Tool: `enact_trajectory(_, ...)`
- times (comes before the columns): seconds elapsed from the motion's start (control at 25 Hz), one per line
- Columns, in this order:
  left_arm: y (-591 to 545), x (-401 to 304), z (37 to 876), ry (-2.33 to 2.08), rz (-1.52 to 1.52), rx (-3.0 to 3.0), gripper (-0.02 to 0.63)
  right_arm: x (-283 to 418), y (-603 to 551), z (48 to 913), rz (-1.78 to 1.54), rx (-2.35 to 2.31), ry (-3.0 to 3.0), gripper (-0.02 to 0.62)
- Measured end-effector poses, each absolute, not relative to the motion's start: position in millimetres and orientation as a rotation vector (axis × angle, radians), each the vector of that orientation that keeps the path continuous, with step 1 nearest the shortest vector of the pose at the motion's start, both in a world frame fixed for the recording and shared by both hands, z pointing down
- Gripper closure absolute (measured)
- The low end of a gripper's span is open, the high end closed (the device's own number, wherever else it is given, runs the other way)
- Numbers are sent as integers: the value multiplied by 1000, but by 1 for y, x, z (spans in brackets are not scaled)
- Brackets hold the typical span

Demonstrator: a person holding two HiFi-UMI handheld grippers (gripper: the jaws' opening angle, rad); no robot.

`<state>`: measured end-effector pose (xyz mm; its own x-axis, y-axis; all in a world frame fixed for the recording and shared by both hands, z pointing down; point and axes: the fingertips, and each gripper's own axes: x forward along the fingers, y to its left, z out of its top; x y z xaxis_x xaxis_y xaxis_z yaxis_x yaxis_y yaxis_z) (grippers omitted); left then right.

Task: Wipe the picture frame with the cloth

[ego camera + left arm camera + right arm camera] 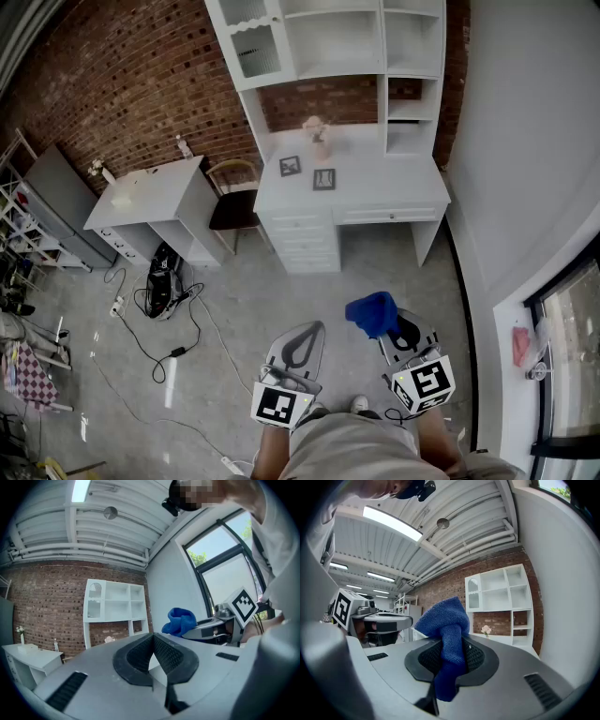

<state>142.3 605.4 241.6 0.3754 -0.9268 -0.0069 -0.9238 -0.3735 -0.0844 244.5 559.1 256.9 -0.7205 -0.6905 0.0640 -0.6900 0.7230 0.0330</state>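
Two grippers sit low in the head view, side by side above the grey floor [394,272]. We find the right gripper [450,656] clamped on a blue cloth [446,620]. The cloth passes between the dark ribbed pads, bunches into a knot past the tips, and trails a short tail back toward the camera. The left gripper [153,641] has its jaws together, tips touching, with nothing between them. In its own view the cloth shows at right of centre.

The picture frame [324,179] stands on a white desk [384,187] at the upper centre of the head view, well apart from both grippers and from the cloth. A smaller frame [291,166] stands just to its left on the same desk, and pink flowers [315,129] stand behind the two. We note a white shelf unit [328,42] rising from the back of the desk against a red brick wall [141,84].
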Motion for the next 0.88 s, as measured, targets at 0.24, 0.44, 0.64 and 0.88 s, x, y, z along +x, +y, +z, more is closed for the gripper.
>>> enact_trajectory(0.24, 596, 158, 251, 1723, -88, -2555, 608, 261, 548, 260, -11, 1164, -2847, 528)
enact_trajectory(0.44, 583, 163, 256, 1732, -106, -2537, 609, 265, 539, 266, -20, 1152, -2863, 522)
enact_trajectory(0.64, 566, 166, 257, 1718, -119, -2538, 609, 266, 522, 266, -20, 1162, -2867, 522)
enact_trajectory(0.88, 538, 154, 261, 1709, -97, -2540, 609, 250, 495, 271, -11, 1158, -2838, 522)
